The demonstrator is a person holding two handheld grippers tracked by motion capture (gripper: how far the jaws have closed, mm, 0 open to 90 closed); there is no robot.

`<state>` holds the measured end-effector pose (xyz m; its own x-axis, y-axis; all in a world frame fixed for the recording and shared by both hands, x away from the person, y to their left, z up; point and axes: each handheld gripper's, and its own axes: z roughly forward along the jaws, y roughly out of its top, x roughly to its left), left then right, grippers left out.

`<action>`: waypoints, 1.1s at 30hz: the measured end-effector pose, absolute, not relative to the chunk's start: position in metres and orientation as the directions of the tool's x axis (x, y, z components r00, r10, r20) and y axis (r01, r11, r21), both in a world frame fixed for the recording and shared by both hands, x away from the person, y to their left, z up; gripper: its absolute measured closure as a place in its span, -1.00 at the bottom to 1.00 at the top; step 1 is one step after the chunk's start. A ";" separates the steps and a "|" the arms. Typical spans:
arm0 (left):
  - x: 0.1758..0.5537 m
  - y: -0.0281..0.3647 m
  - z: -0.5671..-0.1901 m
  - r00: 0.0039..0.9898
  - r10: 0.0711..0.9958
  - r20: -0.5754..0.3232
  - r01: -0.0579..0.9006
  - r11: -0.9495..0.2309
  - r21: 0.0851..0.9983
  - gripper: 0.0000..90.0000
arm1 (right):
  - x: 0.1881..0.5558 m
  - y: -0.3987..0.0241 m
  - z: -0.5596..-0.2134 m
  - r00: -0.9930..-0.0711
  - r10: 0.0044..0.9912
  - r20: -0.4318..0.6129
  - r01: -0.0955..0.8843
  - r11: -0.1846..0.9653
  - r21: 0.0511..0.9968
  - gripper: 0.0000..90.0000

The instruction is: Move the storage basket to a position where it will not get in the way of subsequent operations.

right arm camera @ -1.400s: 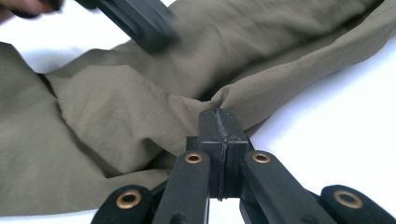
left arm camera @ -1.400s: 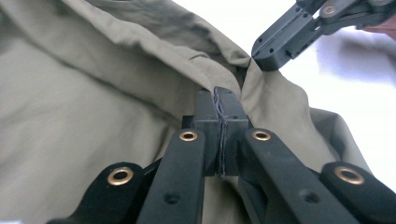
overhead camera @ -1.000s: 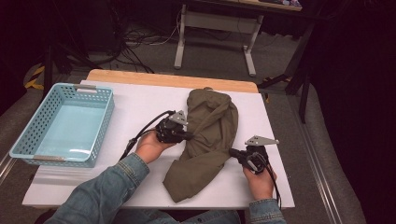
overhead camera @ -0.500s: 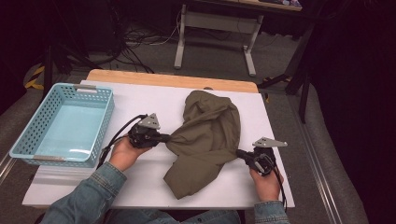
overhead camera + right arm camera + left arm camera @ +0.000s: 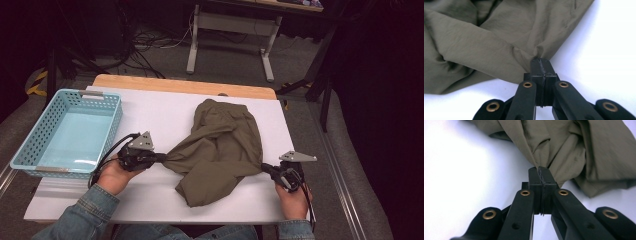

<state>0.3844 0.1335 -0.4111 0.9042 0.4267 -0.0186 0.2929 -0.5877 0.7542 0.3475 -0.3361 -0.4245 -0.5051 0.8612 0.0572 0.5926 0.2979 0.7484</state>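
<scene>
Grippers (image 5: 162, 157) pinch garment (image 5: 220, 147), white table (image 5: 150, 112).

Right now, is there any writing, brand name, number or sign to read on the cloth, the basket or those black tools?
None can be read.
Olive garment: plain cloth, no tag or print seen.
Blue basket: no label seen.
Left gripper and right gripper: bare black jaws with brass rivets, no markings.
White table: blank.

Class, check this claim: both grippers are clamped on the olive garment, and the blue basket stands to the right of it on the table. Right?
Not quite. In the high view the blue basket stands left of the olive garment, not right. The left gripper and right gripper are indeed clamped on it.
</scene>
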 end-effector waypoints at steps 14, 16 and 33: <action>0.356 0.161 -0.414 0.878 0.478 -0.021 0.335 -0.583 0.740 0.99 | 0.338 -0.352 -0.426 -0.463 0.883 0.076 0.593 0.245 0.767 1.00; 0.354 0.163 -0.415 0.873 0.487 -0.020 0.343 -0.584 0.736 0.99 | 0.340 -0.349 -0.427 -0.470 0.878 0.087 0.586 0.237 0.775 0.47; 0.356 0.168 -0.418 0.860 0.509 -0.040 0.361 -0.552 0.751 0.99 | 0.366 -0.270 -0.415 -0.711 0.685 0.158 0.467 0.292 0.835 -0.43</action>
